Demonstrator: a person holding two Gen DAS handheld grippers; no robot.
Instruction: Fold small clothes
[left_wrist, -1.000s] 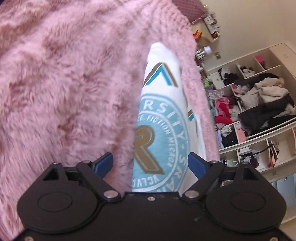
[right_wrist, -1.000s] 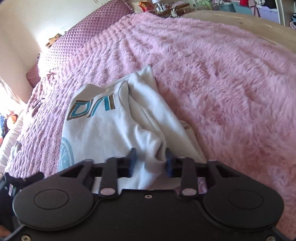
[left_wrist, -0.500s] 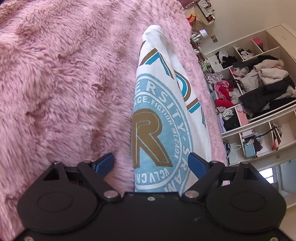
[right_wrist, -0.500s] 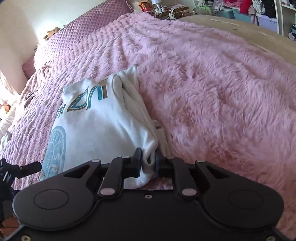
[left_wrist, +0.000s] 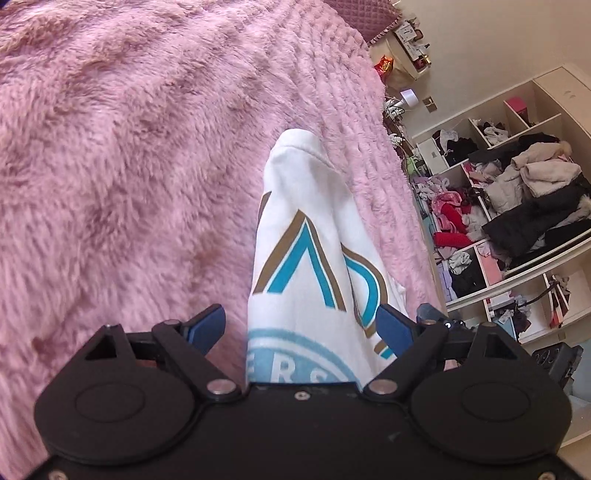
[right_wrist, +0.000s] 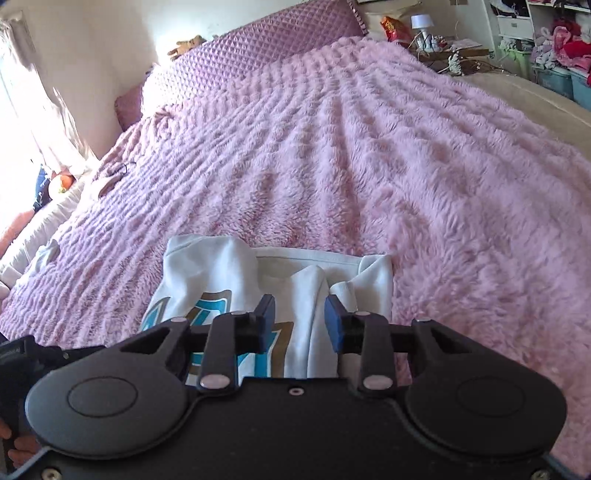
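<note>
A small white shirt (left_wrist: 306, 236) with a blue and brown print lies folded on the pink fluffy bedspread (left_wrist: 129, 147). My left gripper (left_wrist: 301, 326) is open, its blue fingers on either side of the shirt's near end. In the right wrist view the same shirt (right_wrist: 280, 280) lies just ahead, its collar edge toward the bed's middle. My right gripper (right_wrist: 299, 323) is open over a fold of the shirt, with cloth between the jaws but not pinched.
The bedspread (right_wrist: 369, 155) stretches far ahead to a quilted purple headboard (right_wrist: 258, 48). Open shelves stuffed with clothes (left_wrist: 517, 206) stand beyond the bed's right edge. A bedside table with a lamp (right_wrist: 424, 22) is at the far corner.
My right gripper was shut on the shirt's fold half a second ago and has now opened. The shirt lies flatter. Both grippers have moved toward the shirt's collar end.
</note>
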